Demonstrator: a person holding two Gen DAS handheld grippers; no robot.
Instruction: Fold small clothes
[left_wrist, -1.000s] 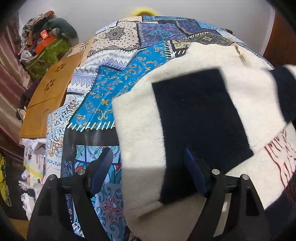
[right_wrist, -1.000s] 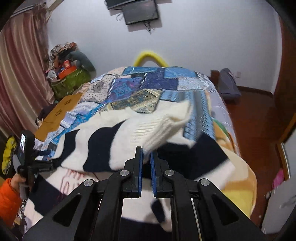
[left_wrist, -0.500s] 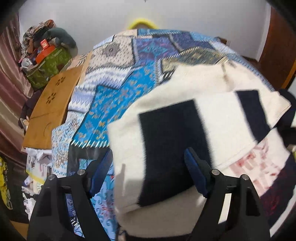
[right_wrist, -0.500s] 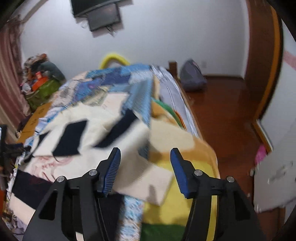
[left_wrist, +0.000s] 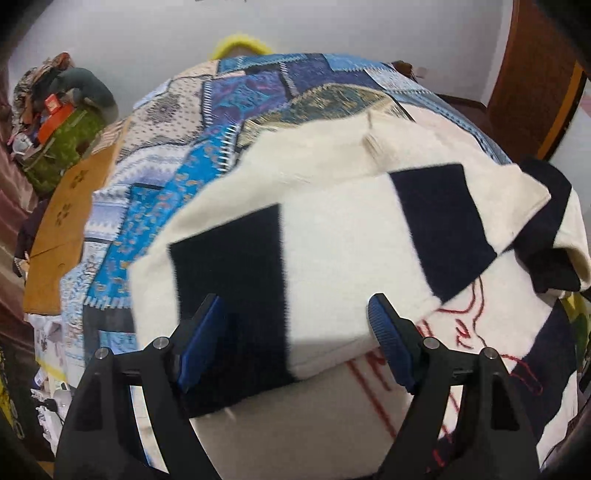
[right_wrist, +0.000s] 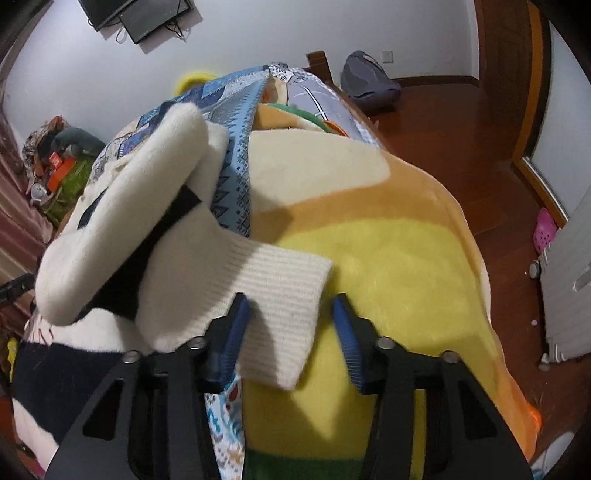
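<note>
Left wrist view looks along the left tool (left_wrist: 295, 338), whose two blue-padded fingers stand wide apart with nothing between them. They hover just above the near edge of a cream sweater (left_wrist: 332, 236) with dark navy blocks, which lies partly folded on the bed (left_wrist: 236, 99). One navy block sits right ahead of the left finger; a second lies farther to the right. Red stitched lettering shows on the lower layer of the garment, near the right finger. A dark sleeve part bunches at the right edge of the sweater. Under and beyond the garment spreads a blue patchwork quilt (left_wrist: 207, 147). To the left, beside the bed, stands a brown cardboard piece (left_wrist: 62, 229), and past it a pile of clutter with a green bag (left_wrist: 62, 144).

Right wrist view shows the right tool (right_wrist: 290, 330) with its fingers also apart. The ribbed cream cuff (right_wrist: 273, 291) of the sweater's sleeve lies between and just ahead of the fingers, not gripped, resting on a yellow and orange blanket (right_wrist: 399, 266). The rest of the sleeve humps up to the left, with a navy patch in its fold. On the wooden floor (right_wrist: 461, 122) to the right lie a grey backpack (right_wrist: 369, 83) and a pink shoe (right_wrist: 545, 229).
</note>
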